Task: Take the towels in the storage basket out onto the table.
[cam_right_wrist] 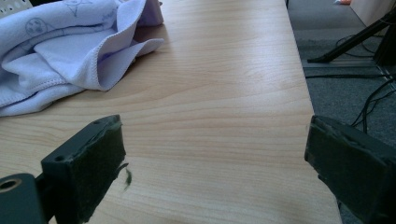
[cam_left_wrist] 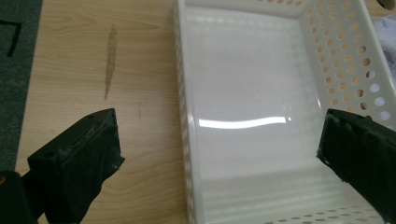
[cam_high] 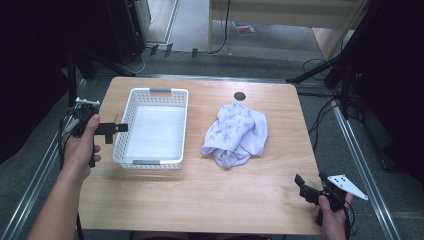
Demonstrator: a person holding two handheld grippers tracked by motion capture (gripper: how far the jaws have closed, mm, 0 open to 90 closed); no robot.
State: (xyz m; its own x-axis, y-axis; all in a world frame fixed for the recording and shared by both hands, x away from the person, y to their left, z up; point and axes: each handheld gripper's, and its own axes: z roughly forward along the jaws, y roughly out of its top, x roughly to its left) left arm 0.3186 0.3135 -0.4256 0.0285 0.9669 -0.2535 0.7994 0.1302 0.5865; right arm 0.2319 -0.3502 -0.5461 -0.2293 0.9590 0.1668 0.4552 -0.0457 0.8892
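A white perforated basket (cam_high: 131, 105) stands empty on the left half of the wooden table (cam_high: 200, 200). A crumpled white cloth (cam_high: 235, 132) with a faint blue print lies to its right. My left gripper (cam_high: 117, 131) hovers at the basket's left rim, open. In the left gripper view it (cam_left_wrist: 219, 149) spans the basket's near wall (cam_left_wrist: 183, 93) with nothing between the jaws. My right gripper (cam_high: 311, 181) is at the table's near right corner, open and holding nothing. In the right gripper view it (cam_right_wrist: 215, 158) points along bare wood, with the cloth (cam_right_wrist: 60, 51) ahead to its left.
A small dark round disc (cam_high: 239, 96) sits near the table's far edge behind the cloth. A grey streak (cam_left_wrist: 110, 60) marks the wood left of the basket. Stand legs and cables (cam_high: 325, 70) lie on the floor off the right side.
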